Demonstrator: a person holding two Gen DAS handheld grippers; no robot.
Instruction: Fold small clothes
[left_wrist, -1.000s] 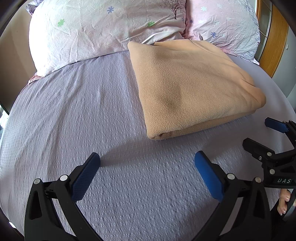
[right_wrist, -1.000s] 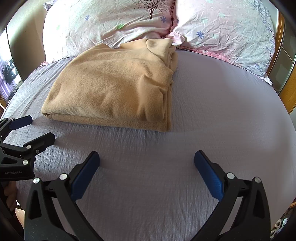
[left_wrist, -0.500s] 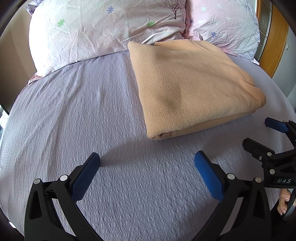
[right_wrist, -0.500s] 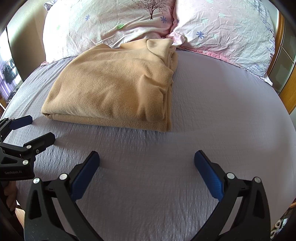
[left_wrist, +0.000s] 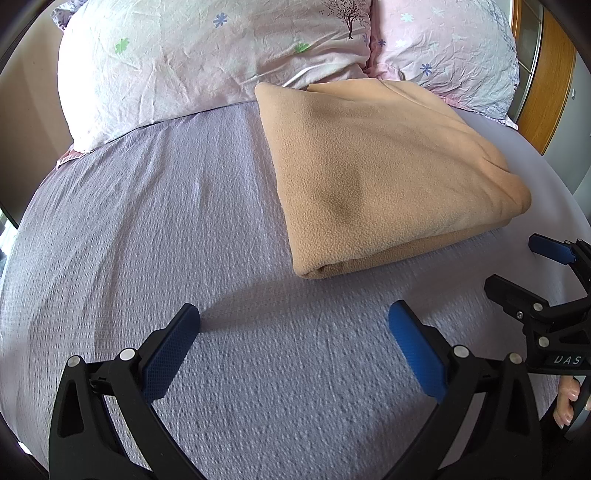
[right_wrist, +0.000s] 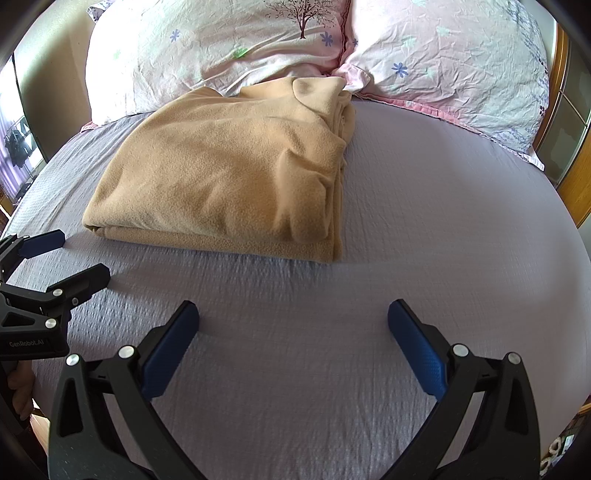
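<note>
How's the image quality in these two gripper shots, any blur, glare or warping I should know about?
Left wrist view: strong fisheye bending with dark corners, bedsheet texture smeared near the left hand-held gripper, folded tan fleece garment sharp. Right wrist view: same warping, daylight washes out the pillows, soft shadow under the garment's near edge, slight smear by the right hand-held gripper.

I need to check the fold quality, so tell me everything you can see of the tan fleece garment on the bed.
The tan fleece garment is soft, fuzzy, plain in colour, and folded into a rough rectangle of several layers. Its left side is a smooth rounded fold; the layered edges stack on the right, slightly rumpled. It lies flat on the lilac bedsheet, its far end touching the floral pillows. Neither open gripper touches it.
</note>
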